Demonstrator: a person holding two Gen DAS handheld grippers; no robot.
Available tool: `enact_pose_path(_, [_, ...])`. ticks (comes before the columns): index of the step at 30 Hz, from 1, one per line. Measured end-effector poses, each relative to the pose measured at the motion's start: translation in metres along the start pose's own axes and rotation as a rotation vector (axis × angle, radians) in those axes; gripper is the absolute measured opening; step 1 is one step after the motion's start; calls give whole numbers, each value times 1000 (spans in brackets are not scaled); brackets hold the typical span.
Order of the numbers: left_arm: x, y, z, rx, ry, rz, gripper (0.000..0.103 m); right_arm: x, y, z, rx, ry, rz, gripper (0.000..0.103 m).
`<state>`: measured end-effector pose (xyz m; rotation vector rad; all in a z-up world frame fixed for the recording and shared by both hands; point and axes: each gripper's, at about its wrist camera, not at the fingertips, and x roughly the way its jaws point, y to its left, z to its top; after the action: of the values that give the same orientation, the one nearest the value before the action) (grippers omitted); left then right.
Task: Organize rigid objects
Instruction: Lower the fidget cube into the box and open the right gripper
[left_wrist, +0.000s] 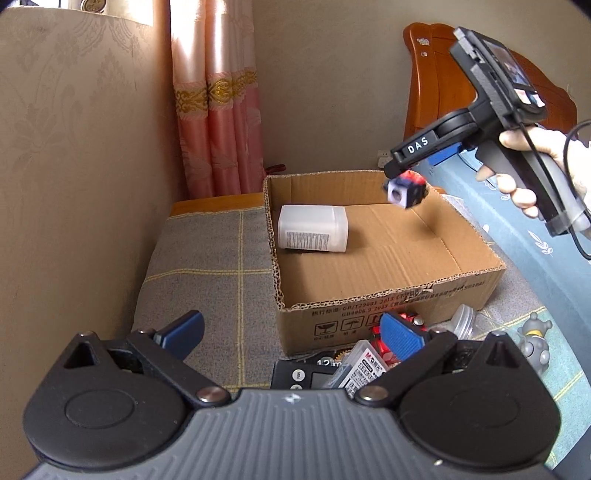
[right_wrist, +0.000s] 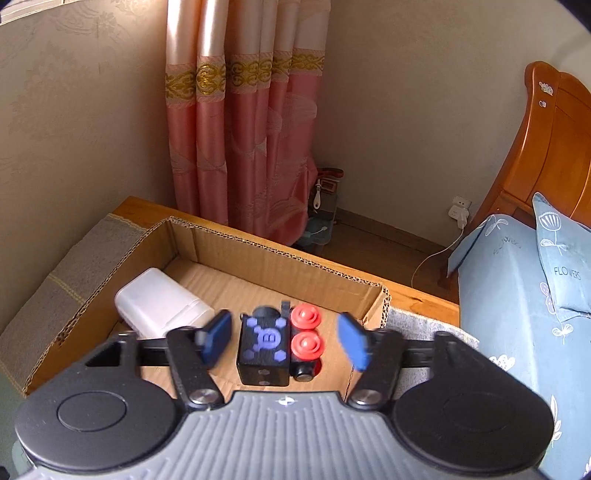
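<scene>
A black toy block with purple and red parts (right_wrist: 279, 341) is in the air between my right gripper's (right_wrist: 286, 339) open fingers, touching neither pad. In the left wrist view the toy (left_wrist: 406, 190) is blurred just below the right gripper's tip (left_wrist: 397, 168), above the open cardboard box (left_wrist: 369, 295). A white plastic bottle (left_wrist: 314, 229) lies on its side at the box's far left; it also shows in the right wrist view (right_wrist: 162, 306). My left gripper (left_wrist: 291, 334) is open and empty, in front of the box's near wall.
Loose items lie in front of the box: a black device (left_wrist: 306, 373), a small clear case (left_wrist: 364, 363), a red toy (left_wrist: 384, 343), a clear jar (left_wrist: 467, 325) and a grey figurine (left_wrist: 535, 343). A grey checked cloth (left_wrist: 210, 258) covers the surface. A blue bed (right_wrist: 517, 295) is at right.
</scene>
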<state>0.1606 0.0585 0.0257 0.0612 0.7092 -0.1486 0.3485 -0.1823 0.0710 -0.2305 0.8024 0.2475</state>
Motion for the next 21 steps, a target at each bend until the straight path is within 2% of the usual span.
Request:
enact_pose_path(1, [0,1,-1,-1,3,1,101,2,-1,1,14,-7,-16,103])
enact_pose_path(5, [1,6,-3,-10,9,-2,101,-5,-3,-7,47,-15,20,103])
enact_pose_path(14, [0,7,-9,-8,14,-14,101,-37,5,-30,41,-36,35,103])
enact_pose_path(21, [-5,4,-15,4,24,-20,101,-71,8,-67,36,-62,67,103])
